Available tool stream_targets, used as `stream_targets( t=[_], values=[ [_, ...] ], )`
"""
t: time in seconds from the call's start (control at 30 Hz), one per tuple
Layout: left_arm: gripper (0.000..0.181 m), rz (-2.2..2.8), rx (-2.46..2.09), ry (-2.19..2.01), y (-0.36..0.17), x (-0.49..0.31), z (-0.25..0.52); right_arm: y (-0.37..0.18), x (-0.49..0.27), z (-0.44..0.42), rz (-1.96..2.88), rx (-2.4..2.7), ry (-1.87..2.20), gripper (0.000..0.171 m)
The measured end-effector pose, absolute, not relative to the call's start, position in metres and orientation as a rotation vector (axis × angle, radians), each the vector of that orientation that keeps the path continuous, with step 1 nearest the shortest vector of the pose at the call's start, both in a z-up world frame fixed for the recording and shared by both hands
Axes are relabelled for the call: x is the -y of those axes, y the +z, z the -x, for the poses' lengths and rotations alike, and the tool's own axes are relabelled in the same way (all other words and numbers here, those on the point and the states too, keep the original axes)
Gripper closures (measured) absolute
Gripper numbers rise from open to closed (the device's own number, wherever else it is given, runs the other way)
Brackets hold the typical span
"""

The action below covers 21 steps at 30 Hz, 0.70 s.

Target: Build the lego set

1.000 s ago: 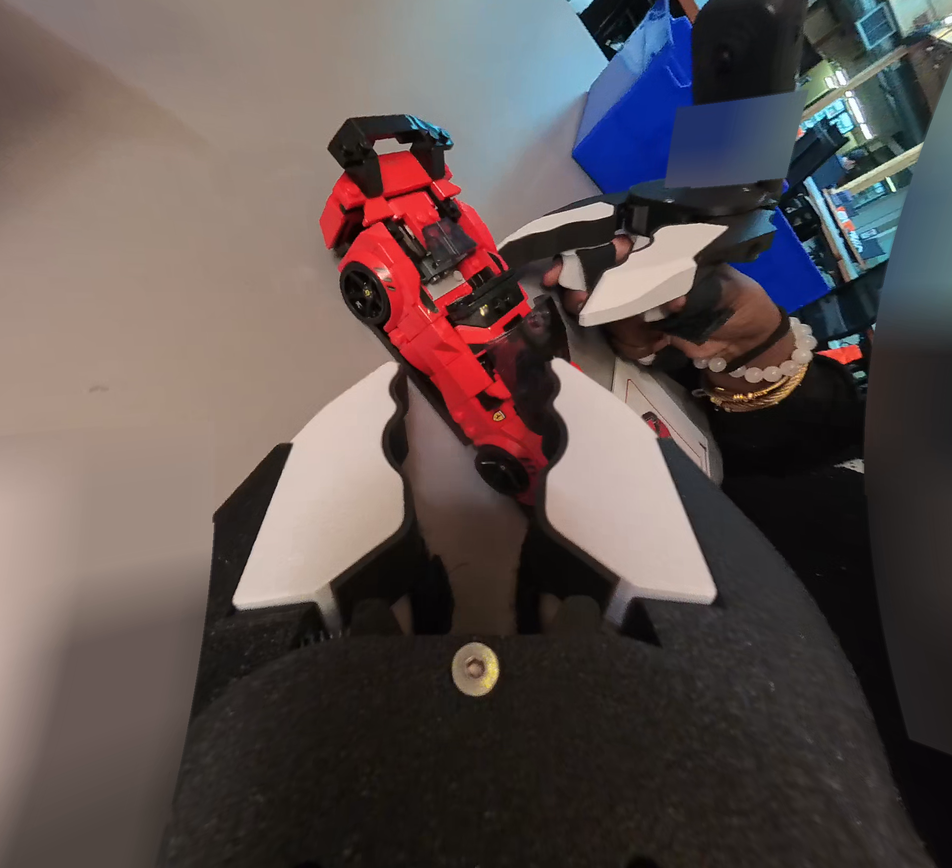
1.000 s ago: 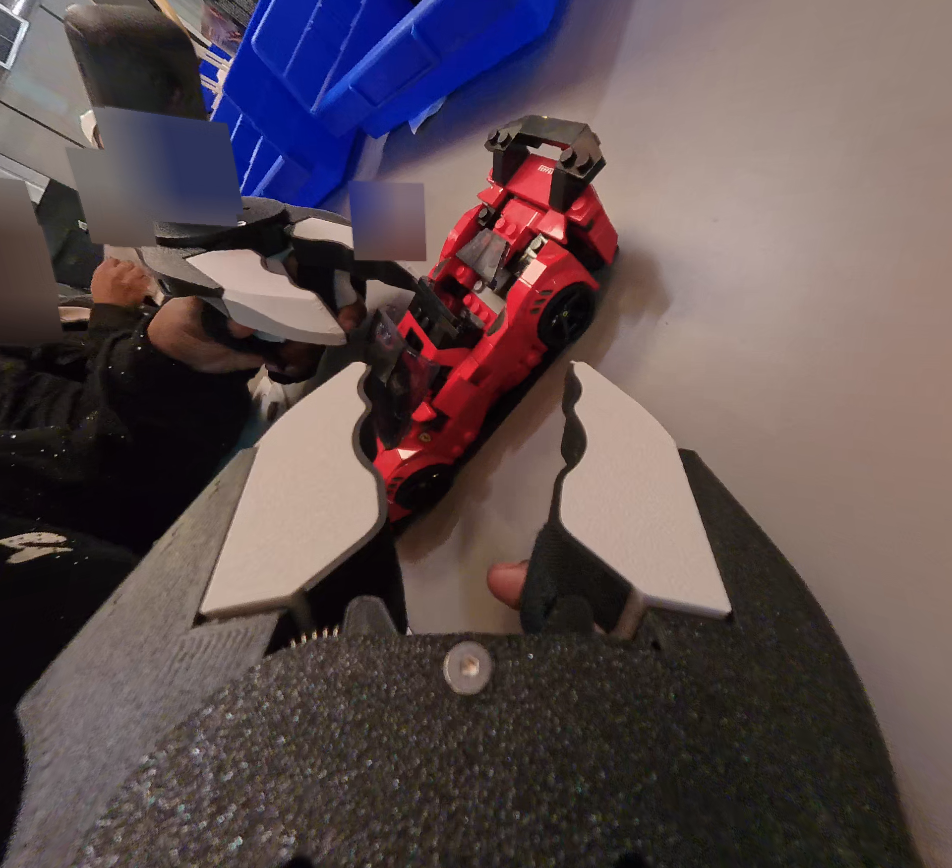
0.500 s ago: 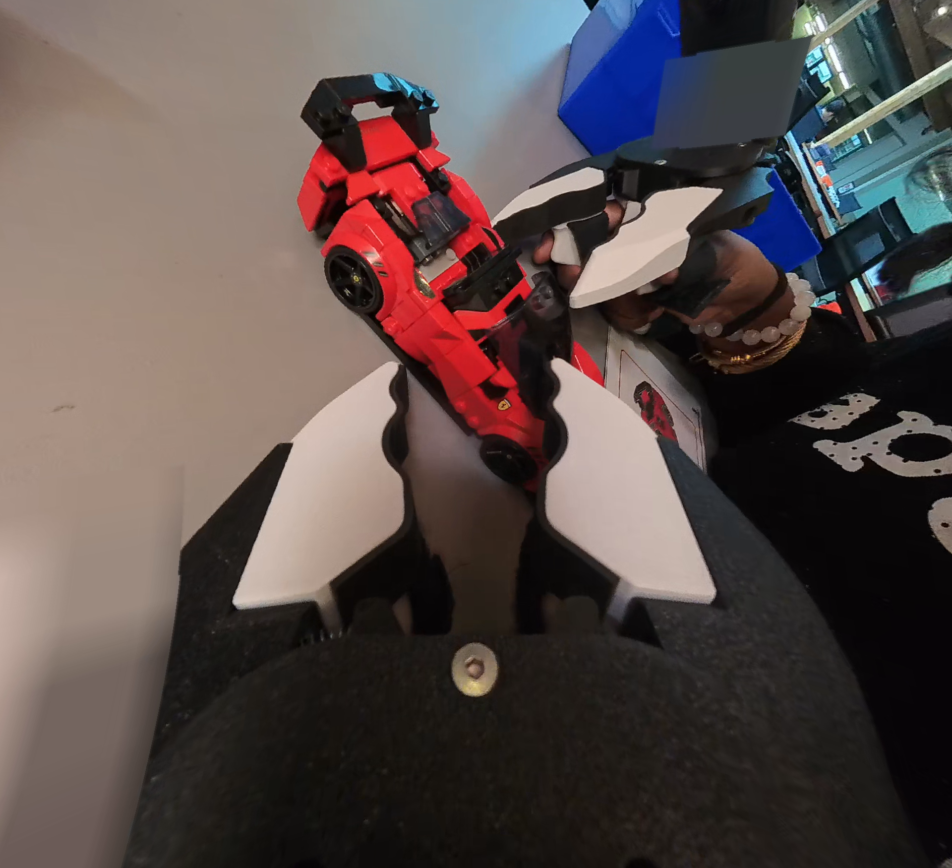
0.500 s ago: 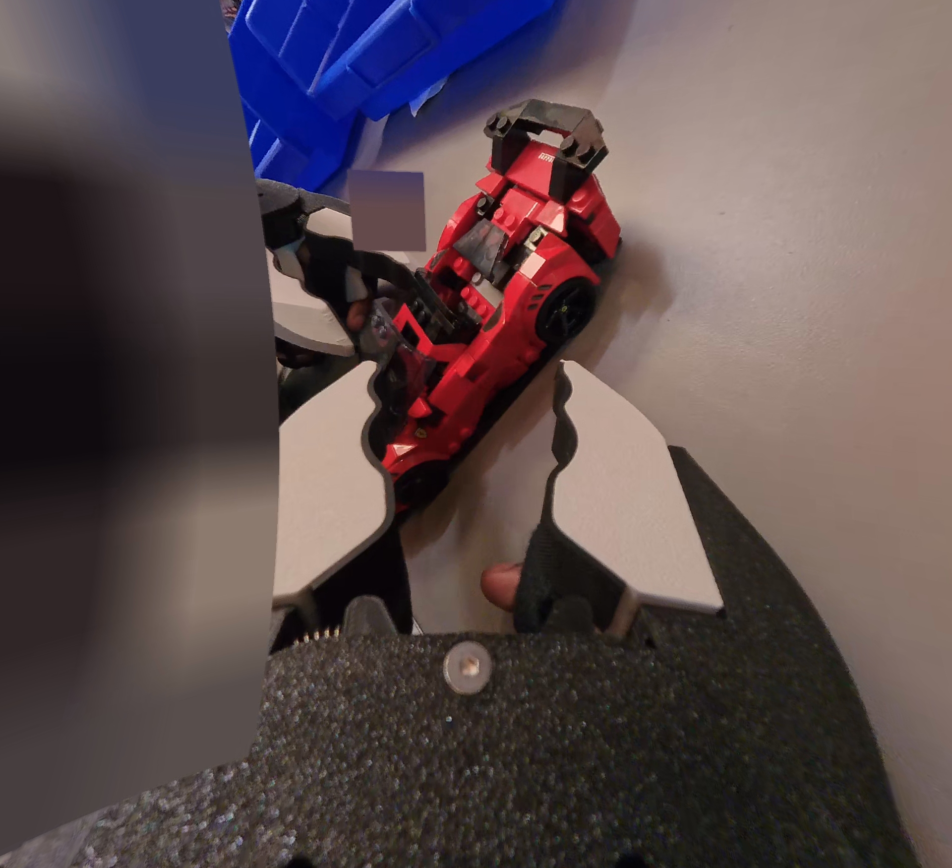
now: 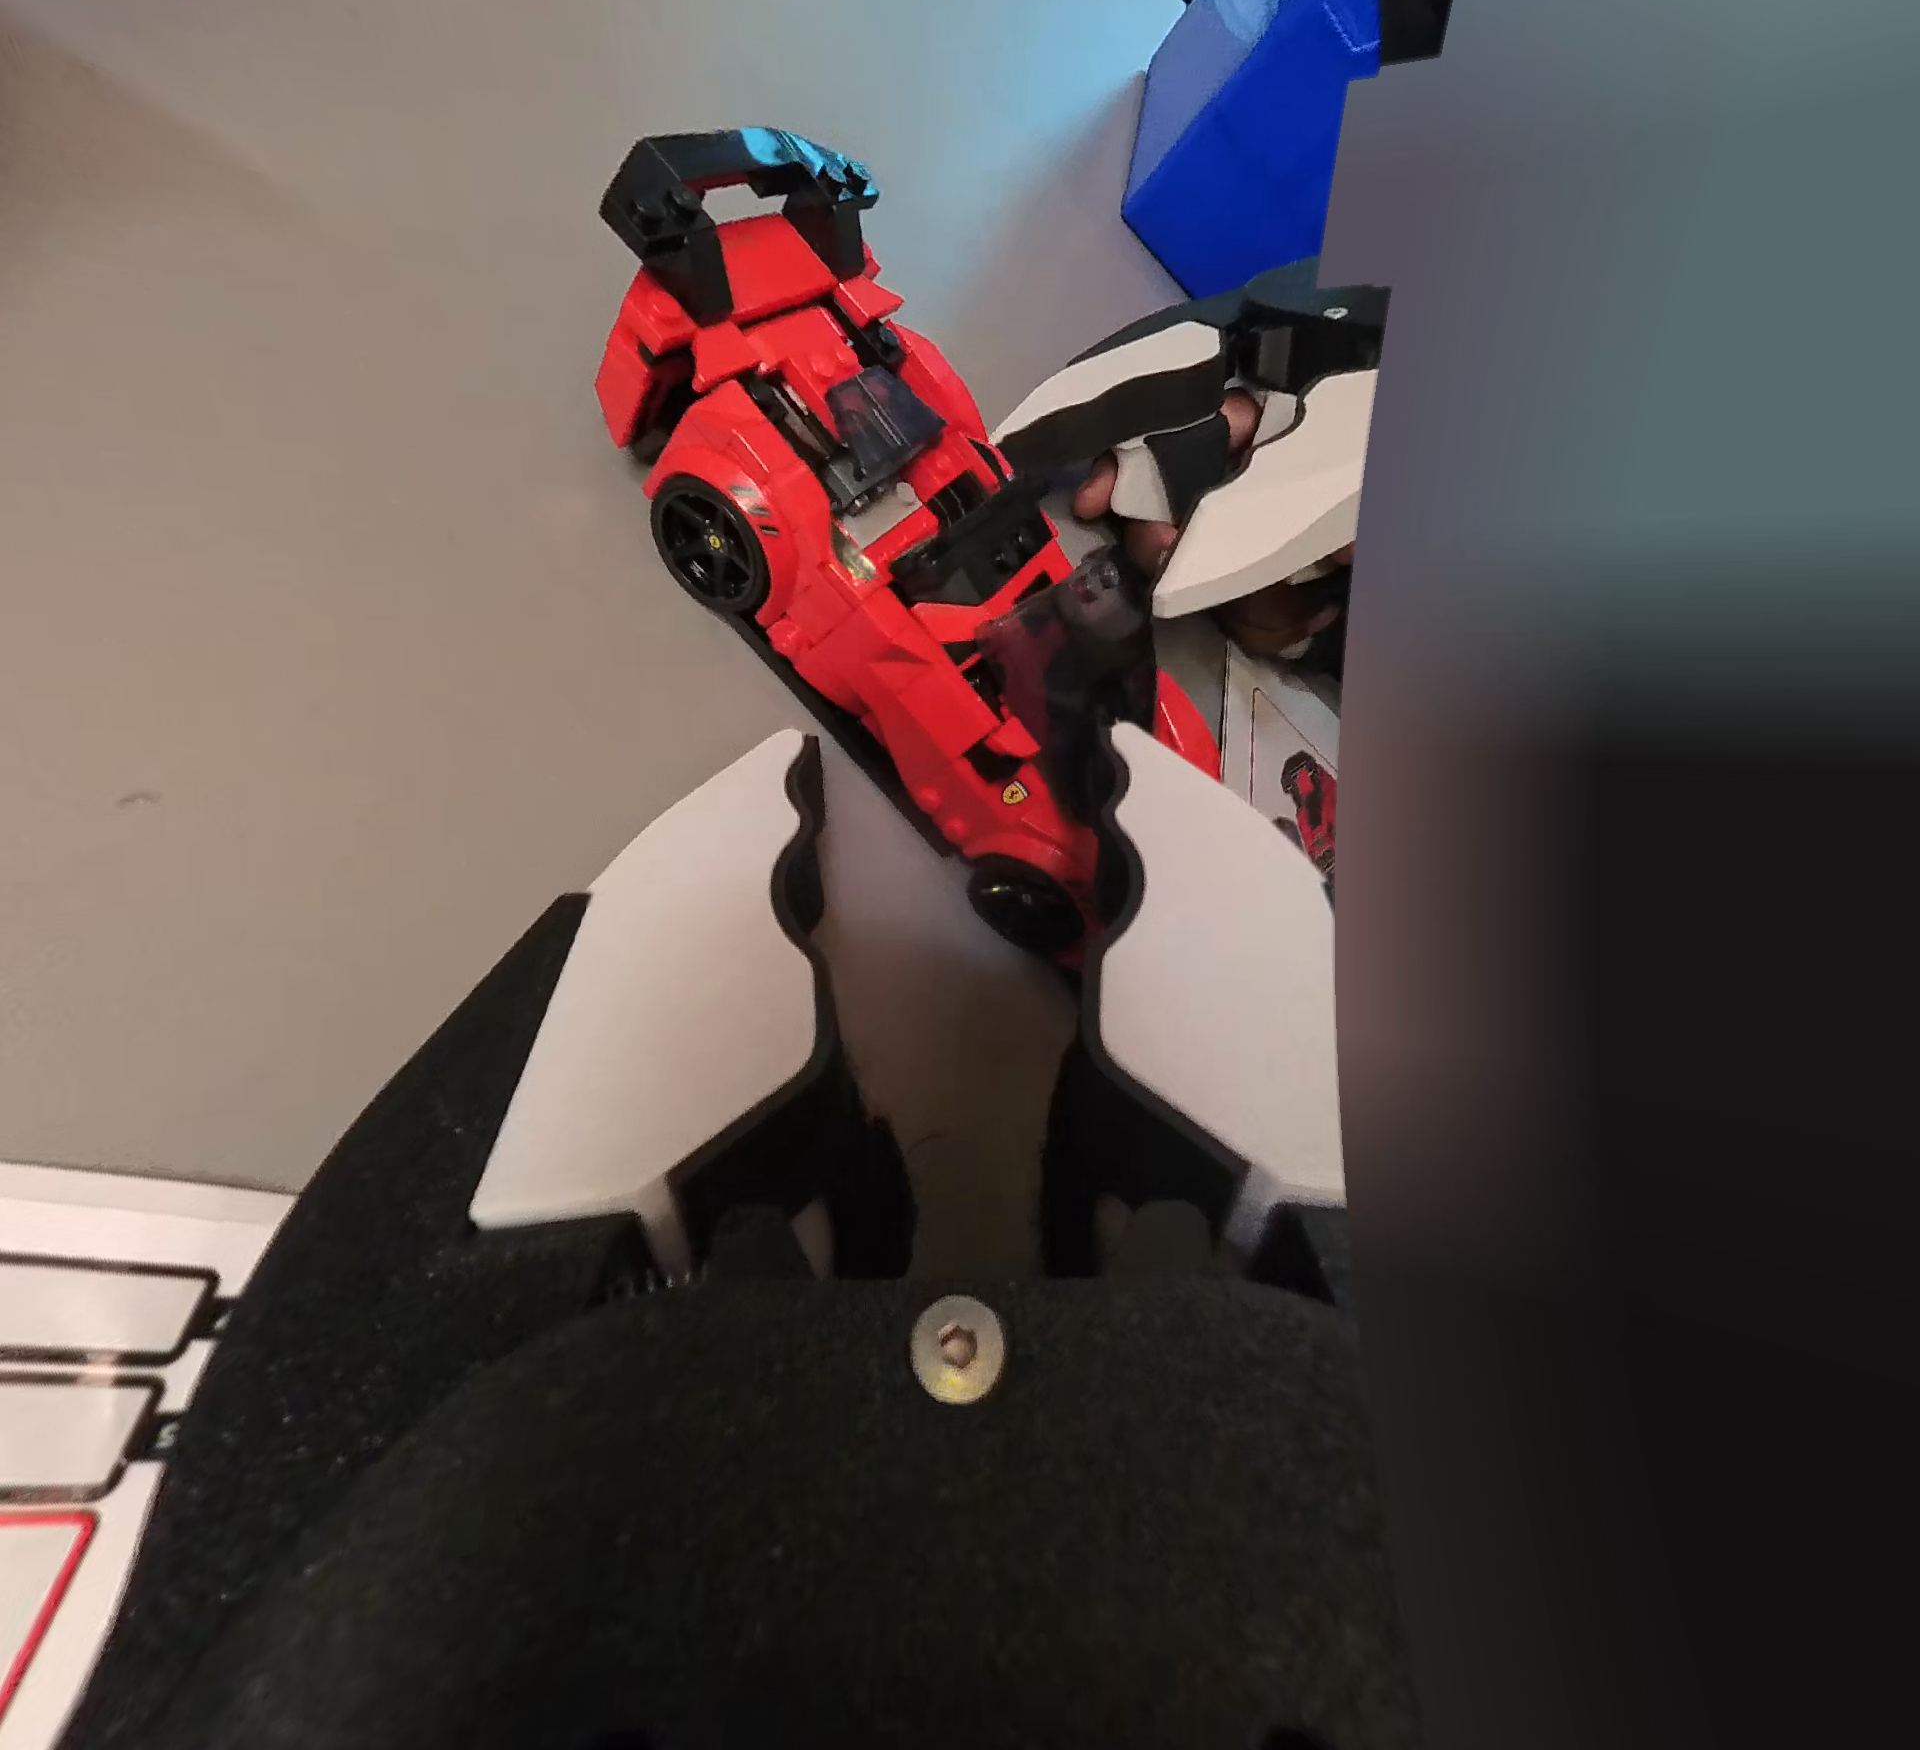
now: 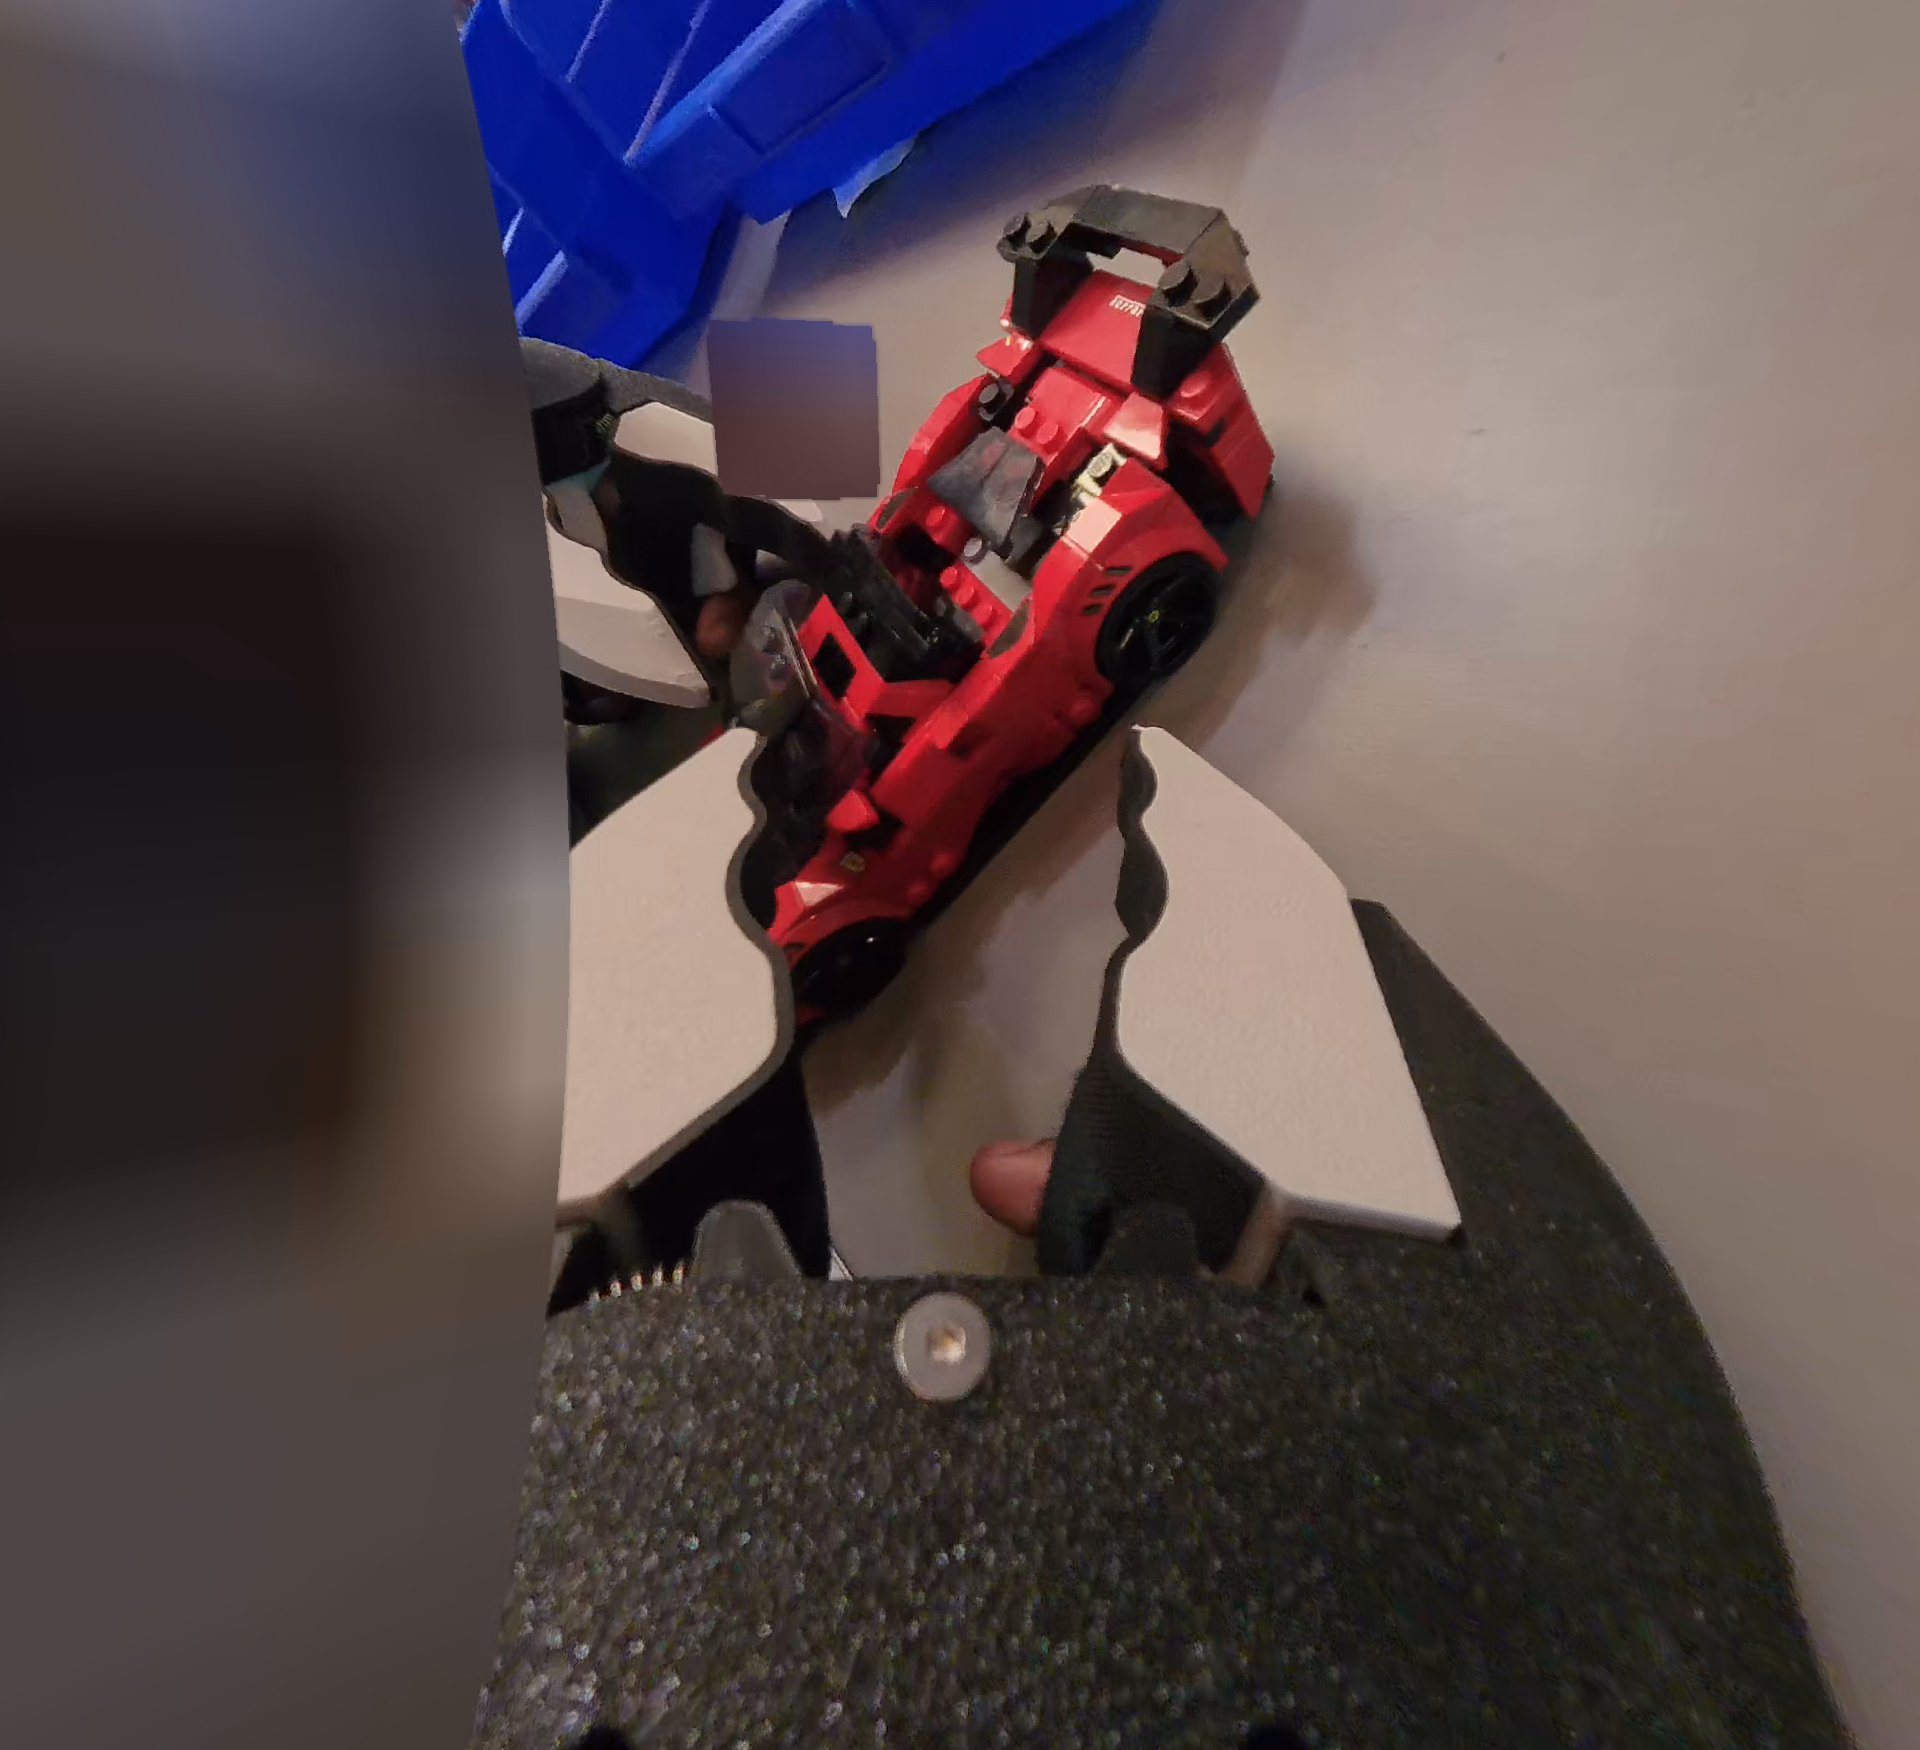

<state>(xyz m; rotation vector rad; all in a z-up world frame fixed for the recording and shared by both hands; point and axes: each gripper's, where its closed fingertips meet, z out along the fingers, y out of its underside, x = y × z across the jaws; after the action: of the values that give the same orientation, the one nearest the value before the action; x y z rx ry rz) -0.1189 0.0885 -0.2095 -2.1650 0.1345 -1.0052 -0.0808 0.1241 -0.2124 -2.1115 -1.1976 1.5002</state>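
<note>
A red Lego sports car (image 5: 831,578) with a black rear wing lies on the grey table, nose towards me. It also shows in the right wrist view (image 6: 1039,620). My left gripper (image 5: 961,755) is open, and the car's nose and front wheel lie between its fingers. My right gripper (image 6: 940,739) is open around the same nose, with its left fingertip by the cockpit. It also shows from the left wrist view (image 5: 1153,505). A dark see-through windscreen piece (image 5: 1049,672) stands tilted at the cockpit front (image 6: 774,661), where both grippers' tips meet. I cannot tell whether either tip touches it.
Blue storage bins (image 6: 790,38) stand on the table behind the car, also in the left wrist view (image 5: 1236,142). A printed sheet with a red car picture (image 5: 1288,796) lies right of the nose. Another printed sheet (image 5: 83,1337) lies at the lower left.
The right gripper's fingers have closed in a little around the car's nose. The left view has shifted slightly, and a printed sheet now shows at its lower left. The car has barely moved.
</note>
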Motion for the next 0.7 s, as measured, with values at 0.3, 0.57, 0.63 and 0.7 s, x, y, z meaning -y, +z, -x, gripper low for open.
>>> stream_targets(
  t=[0.3, 0.57, 0.63, 0.7],
  values=[
    [0.139, 2.185, -0.197, -0.970, -0.211, -0.082, 0.114, -0.213, -0.127, 0.080, 2.107, 1.235, 1.442, 0.104],
    [0.145, 2.211, -0.259, -0.988, -0.213, -0.076, 0.107, -0.212, -0.131, 0.080, 2.109, 1.252, 1.390, 0.101],
    [0.146, 2.216, -0.278, -0.977, -0.212, -0.076, 0.106, -0.212, -0.132, 0.080, 2.108, 1.259, 1.373, 0.100],
    [0.149, 2.230, -0.309, -0.964, -0.212, -0.074, 0.107, -0.213, -0.131, 0.080, 2.107, 1.274, 1.368, 0.100]
  ],
)
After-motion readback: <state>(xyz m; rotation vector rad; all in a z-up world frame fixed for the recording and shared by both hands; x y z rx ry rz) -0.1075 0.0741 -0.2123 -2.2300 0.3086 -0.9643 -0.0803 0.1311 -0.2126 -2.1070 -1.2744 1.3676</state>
